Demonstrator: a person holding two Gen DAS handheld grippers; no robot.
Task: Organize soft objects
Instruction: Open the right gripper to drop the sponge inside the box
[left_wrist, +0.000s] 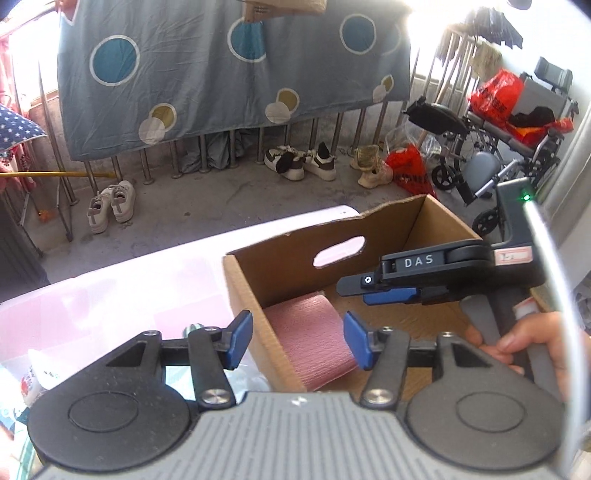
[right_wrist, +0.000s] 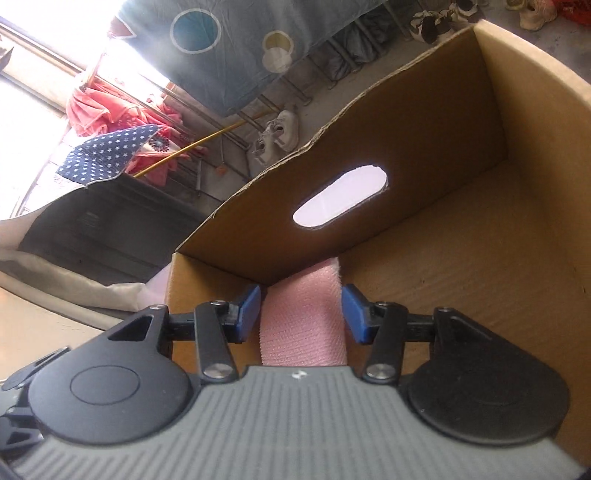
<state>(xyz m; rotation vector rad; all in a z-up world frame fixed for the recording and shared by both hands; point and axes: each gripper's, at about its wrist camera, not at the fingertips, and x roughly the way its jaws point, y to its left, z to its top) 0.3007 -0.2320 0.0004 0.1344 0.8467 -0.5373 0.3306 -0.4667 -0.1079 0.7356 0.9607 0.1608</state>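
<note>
A pink folded towel (left_wrist: 308, 339) lies in the near left corner of an open cardboard box (left_wrist: 295, 258) with an oval handle hole. My left gripper (left_wrist: 298, 339) is open and empty, held above the box's near left wall. My right gripper (right_wrist: 301, 314) is open inside the box, its blue pads on either side of the pink towel (right_wrist: 303, 325) without pinching it. The right gripper also shows in the left wrist view (left_wrist: 373, 291), seen edge-on over the box (right_wrist: 424, 147).
The box stands on a pale pink table (left_wrist: 110, 288). Packets lie at the table's near left (left_wrist: 35, 376). Beyond are a railing with a spotted blue sheet (left_wrist: 221, 74), shoes (left_wrist: 110, 203) on the floor, and a wheelchair (left_wrist: 498, 147) at right.
</note>
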